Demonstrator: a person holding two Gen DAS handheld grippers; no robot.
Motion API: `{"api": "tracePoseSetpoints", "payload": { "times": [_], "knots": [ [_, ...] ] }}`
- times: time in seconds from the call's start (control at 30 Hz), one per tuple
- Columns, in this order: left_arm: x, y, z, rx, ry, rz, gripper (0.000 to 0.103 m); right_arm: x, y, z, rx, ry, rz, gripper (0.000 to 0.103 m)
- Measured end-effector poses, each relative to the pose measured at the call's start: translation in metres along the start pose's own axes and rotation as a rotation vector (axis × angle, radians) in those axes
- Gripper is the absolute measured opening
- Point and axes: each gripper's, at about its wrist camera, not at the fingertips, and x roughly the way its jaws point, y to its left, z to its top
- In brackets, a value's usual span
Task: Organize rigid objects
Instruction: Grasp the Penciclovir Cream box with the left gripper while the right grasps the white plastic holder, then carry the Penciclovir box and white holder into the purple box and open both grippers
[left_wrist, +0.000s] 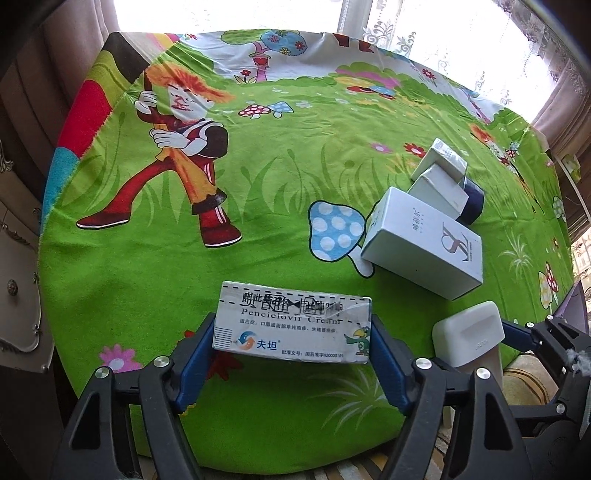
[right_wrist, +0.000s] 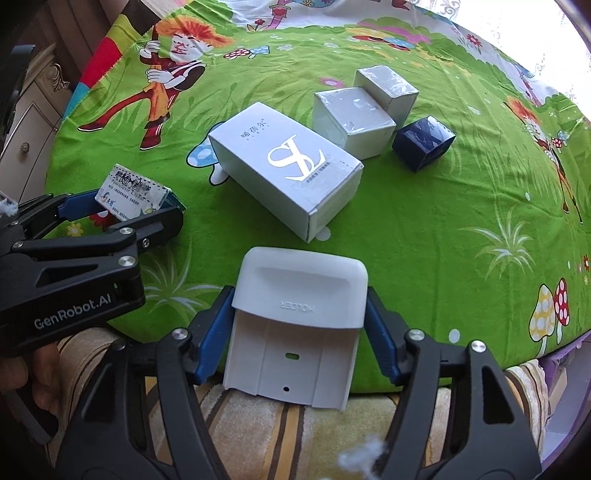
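My left gripper (left_wrist: 291, 332) is shut on a white Penciclovir cream box (left_wrist: 291, 325), held above the near edge of the green cartoon cloth; both also show in the right wrist view, gripper (right_wrist: 146, 206) and box (right_wrist: 129, 197). My right gripper (right_wrist: 299, 317) is shut on a white plastic holder (right_wrist: 295, 325), also seen in the left wrist view (left_wrist: 467, 332). A large grey box with a silver logo (right_wrist: 284, 166) lies on the cloth. Behind it stand two smaller grey boxes (right_wrist: 351, 118) (right_wrist: 388, 88) and a dark blue box (right_wrist: 423, 142).
The table (left_wrist: 258, 147) is covered by the green cartoon cloth. A cabinet with drawers (left_wrist: 18, 277) stands left of it. A window with lace curtains (left_wrist: 461, 37) is behind. A striped cushion (right_wrist: 258, 424) lies below the near edge.
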Motion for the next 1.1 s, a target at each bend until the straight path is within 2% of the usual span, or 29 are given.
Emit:
{"api": "tracePoseSetpoints", "payload": {
  "times": [0.27,0.5,0.87,1.1],
  "knots": [
    [-0.032,-0.005,-0.006,-0.048,-0.077,-0.001,0.077,-0.021,-0.005,-0.009,-0.003,-0.044,0.019,0.070],
    [-0.051,-0.012,-0.013,-0.087,-0.101,-0.014,0.077,-0.042,-0.020,-0.014,0.021,-0.085,0.037,0.070],
    [-0.075,-0.047,-0.026,-0.105,-0.145,-0.063,0.077,-0.074,-0.065,-0.024,0.122,-0.174,0.069,0.070],
    [-0.078,-0.082,-0.031,-0.062,-0.140,-0.095,0.077,-0.095,-0.108,-0.042,0.207,-0.213,0.095,0.070]
  ]
}}
